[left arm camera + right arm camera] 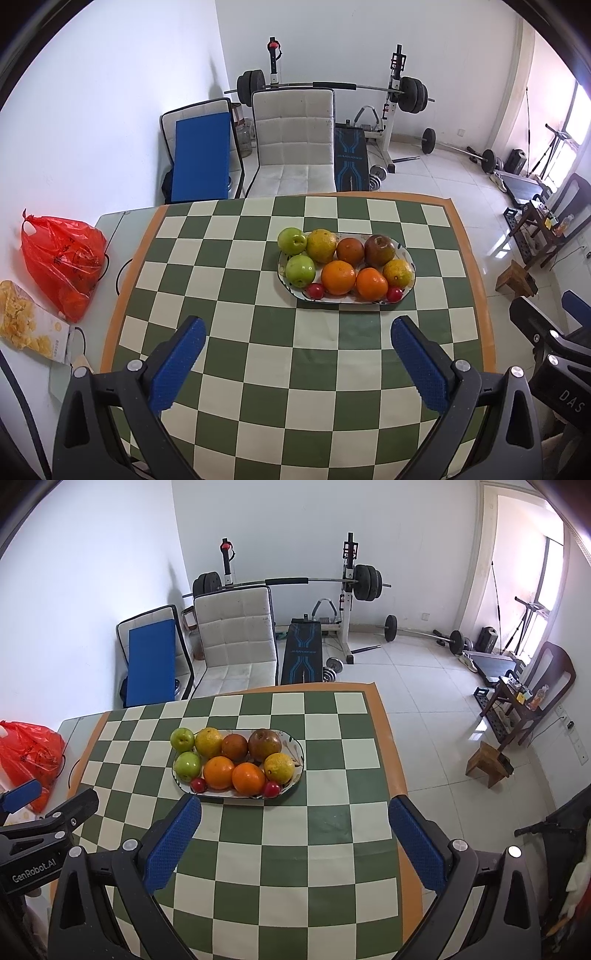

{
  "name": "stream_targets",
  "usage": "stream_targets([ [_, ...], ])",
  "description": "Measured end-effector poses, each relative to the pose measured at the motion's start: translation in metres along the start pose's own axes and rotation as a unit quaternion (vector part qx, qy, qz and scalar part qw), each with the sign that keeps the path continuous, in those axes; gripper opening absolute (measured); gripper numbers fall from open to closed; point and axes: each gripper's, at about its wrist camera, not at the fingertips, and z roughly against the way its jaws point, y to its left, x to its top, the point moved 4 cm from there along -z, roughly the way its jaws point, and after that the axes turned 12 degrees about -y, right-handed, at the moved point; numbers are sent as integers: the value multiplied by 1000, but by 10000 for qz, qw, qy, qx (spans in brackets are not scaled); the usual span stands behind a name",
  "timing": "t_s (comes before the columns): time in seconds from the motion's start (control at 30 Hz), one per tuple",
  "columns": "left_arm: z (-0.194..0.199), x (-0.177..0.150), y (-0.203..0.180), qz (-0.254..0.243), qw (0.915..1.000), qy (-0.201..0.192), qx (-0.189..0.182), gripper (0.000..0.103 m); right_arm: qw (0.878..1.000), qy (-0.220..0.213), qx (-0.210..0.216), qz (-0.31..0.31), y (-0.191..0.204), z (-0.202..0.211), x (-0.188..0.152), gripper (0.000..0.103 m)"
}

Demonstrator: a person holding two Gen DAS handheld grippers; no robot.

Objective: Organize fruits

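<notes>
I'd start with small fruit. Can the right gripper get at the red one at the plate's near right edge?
Probably yes: the right gripper is open, only bare tablecloth lies before the small red fruit, though an orange crowds it.

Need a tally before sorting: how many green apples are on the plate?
2, both at the left end of the plate: one green apple at the back corner, the other green apple just in front of it. None seems hidden.

We are in a lived-in home room that doubles as a gym: a barbell rack [347,587] with loaded plates and a weight bench [301,653] stand against the white wall, loose dumbbells [456,640] lie on the tiled floor, and a padded chair [236,642] faces our checkered tabletop [288,849].
</notes>
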Motion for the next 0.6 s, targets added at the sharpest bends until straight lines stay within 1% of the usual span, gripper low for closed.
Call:
stream_targets([
  [0.23,9,2,-1,49,9999,-85,40,103,10000,-6,27,-17,-1,2,1,103],
  [0.6,12,4,1,76,9999,-136,66,103,10000,-41,66,-4,1,6,7,103],
])
